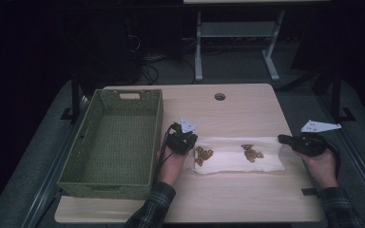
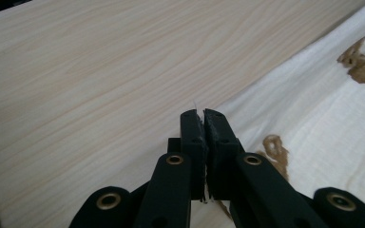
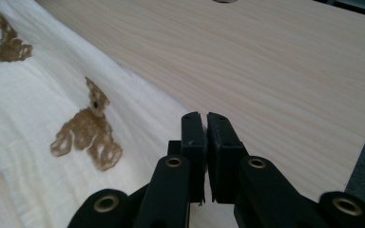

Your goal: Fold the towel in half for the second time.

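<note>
So the white cloth (image 1: 237, 155) with the brown bear prints is lying flat on the table (image 1: 228, 107), stretched out between the two grippers. The left gripper (image 1: 186, 138) sits right at the cloth's left end with its jaws pressed together on the cloth's edge (image 2: 309, 118), and the green woven basket (image 1: 114, 142) is just off to its other side. The right gripper (image 1: 285, 139) is at the cloth's right end, jaws closed just as tight, though it's hard to tell if any fabric (image 3: 52, 114) is actually pinched there.

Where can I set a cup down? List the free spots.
Bare table behind the cloth, around the hole; a bare strip along the near edge; the basket holds nothing. Crowded: the middle, with the cloth and both claws.
</note>
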Tool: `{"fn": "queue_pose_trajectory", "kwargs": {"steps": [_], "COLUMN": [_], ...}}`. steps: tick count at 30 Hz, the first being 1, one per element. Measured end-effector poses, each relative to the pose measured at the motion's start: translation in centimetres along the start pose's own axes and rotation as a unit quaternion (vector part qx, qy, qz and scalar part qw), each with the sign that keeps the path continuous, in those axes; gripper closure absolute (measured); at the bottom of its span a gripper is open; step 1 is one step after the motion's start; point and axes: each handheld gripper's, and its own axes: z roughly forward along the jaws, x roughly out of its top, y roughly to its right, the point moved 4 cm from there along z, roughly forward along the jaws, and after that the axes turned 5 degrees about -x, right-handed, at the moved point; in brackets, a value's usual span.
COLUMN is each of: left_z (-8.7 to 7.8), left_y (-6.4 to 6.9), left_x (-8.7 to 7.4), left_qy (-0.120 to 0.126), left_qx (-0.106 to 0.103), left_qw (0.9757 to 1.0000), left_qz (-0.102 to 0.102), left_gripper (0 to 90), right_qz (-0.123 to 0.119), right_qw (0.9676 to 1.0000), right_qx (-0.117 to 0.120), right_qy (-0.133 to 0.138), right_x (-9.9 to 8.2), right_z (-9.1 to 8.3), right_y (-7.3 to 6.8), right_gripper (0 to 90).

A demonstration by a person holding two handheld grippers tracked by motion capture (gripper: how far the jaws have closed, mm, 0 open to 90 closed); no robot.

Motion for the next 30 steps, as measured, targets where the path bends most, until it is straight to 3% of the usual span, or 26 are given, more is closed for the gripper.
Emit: {"fn": "queue_pose_trajectory", "kwargs": {"steps": [6,19,30], "left_z": [-0.5,-1.6,-2.6], "left_y": [0.8,2.6,3.6], "left_x": [-0.9,-2.5,-3.3], "left_qy": [-0.008,-0.014,-0.016], "left_qx": [0.002,-0.018,-0.022], "left_qw": [0.9999,0.9997,0.9996], "left_qz": [0.01,0.006,0.007], "left_gripper": [87.0,86.9,86.9], "right_qz": [-0.006,-0.01,-0.02], "right_qw": [0.9999,0.9997,0.9995], "right_qx": [0.007,0.012,0.016], "right_qy": [-0.01,-0.021,-0.018], "right_x": [-0.8,-1.9,-2.4], "right_z": [-0.8,-1.5,-2.8], "right_y": [-1.0,-2.0,-2.9], "right_gripper": [85.9,85.4,85.3]}}
